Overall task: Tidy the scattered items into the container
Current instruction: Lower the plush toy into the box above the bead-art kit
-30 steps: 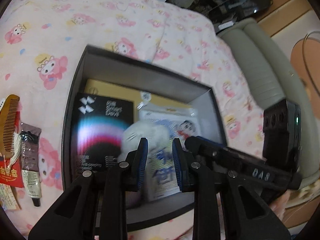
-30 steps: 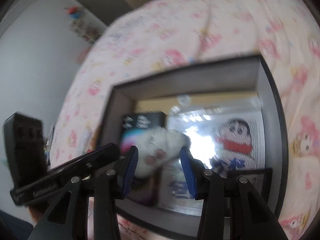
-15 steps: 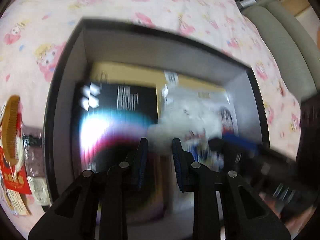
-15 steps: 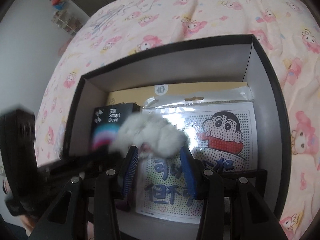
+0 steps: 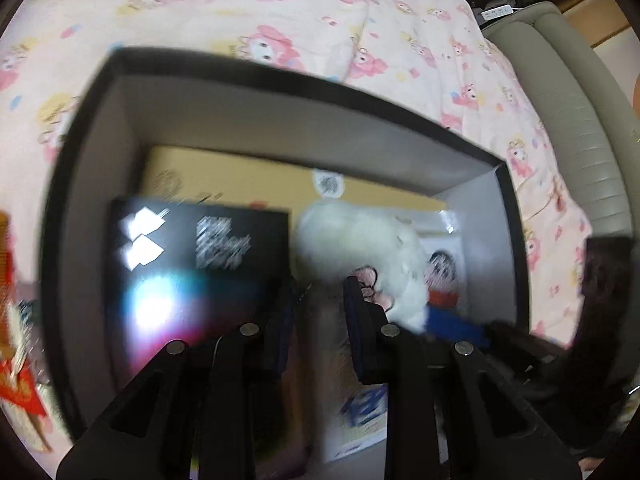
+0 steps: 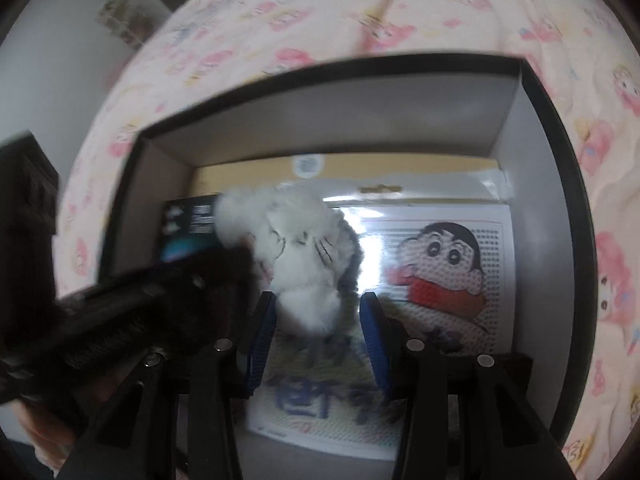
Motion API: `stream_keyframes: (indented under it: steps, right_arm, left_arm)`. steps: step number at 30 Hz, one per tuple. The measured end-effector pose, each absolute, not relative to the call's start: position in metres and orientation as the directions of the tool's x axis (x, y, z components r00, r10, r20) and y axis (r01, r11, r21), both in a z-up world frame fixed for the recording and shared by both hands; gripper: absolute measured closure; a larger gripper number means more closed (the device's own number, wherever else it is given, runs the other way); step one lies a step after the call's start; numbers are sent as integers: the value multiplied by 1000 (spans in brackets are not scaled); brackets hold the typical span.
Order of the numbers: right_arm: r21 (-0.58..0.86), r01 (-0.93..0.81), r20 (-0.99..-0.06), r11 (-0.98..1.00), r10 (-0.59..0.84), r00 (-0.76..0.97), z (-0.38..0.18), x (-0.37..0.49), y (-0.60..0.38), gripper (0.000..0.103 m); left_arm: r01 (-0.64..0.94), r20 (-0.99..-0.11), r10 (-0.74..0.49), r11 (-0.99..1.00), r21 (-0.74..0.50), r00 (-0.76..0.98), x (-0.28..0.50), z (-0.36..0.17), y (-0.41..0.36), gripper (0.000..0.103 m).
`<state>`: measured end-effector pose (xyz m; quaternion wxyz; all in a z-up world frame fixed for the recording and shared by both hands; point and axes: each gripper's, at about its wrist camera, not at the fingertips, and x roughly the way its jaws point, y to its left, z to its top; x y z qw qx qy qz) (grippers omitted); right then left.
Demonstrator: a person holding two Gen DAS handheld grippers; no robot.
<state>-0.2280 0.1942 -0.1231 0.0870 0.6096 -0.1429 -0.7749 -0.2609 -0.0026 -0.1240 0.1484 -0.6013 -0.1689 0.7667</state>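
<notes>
A dark open box (image 5: 100,128) (image 6: 560,128) lies on the pink bedspread. Inside are a black carton (image 5: 192,256) (image 6: 188,220), a cartoon bead-kit packet (image 6: 440,272) (image 5: 444,276) and a yellow sheet (image 5: 240,176). A white fluffy plush (image 6: 308,264) (image 5: 368,240) sits in the box on the packet. My right gripper (image 6: 318,332) is open, its blue pads on either side of the plush's lower end without pinching it. My left gripper (image 5: 316,316) is open and empty over the box, just left of the plush.
A red packet and other items (image 5: 16,384) lie on the bedspread left of the box. A grey padded bed frame (image 5: 580,128) runs along the right. The left tool's body (image 6: 100,312) crosses the lower left of the right wrist view.
Both grippers have moved closer over the box. The plush has shifted slightly deeper into the box, now between the right pads. The left gripper has swung toward the plush.
</notes>
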Motion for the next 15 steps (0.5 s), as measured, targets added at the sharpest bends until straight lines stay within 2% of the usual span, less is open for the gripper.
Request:
stream_keyframes:
  steps: [2, 6, 7, 12, 15]
  right_arm:
    - [302, -64, -922, -951, -274, -273, -123, -233, 198, 63]
    - [148, -145, -923, -978, -84, -374, -110, -240, 214, 64]
    - [158, -160, -918, -974, -85, -388, -107, -239, 218, 67]
    - [233, -146, -892, -962, -152, -425, -97, -230, 220, 67]
    - [301, -129, -902, -945, -238, -360, -111, -237, 215, 67]
  left_arm:
    - [-37, -875, 421, -905, -425, -241, -268, -120, 2, 81]
    - [-42, -865, 421, -904, -426, -274, -267, -112, -3, 80]
    - [-41, -864, 426, -901, -432, -268, -266, -113, -5, 80]
    - [12, -866, 399, -906, -422, -301, -281, -119, -4, 80]
    - [62, -863, 387, -902, -428, -325, -293, -123, -2, 80]
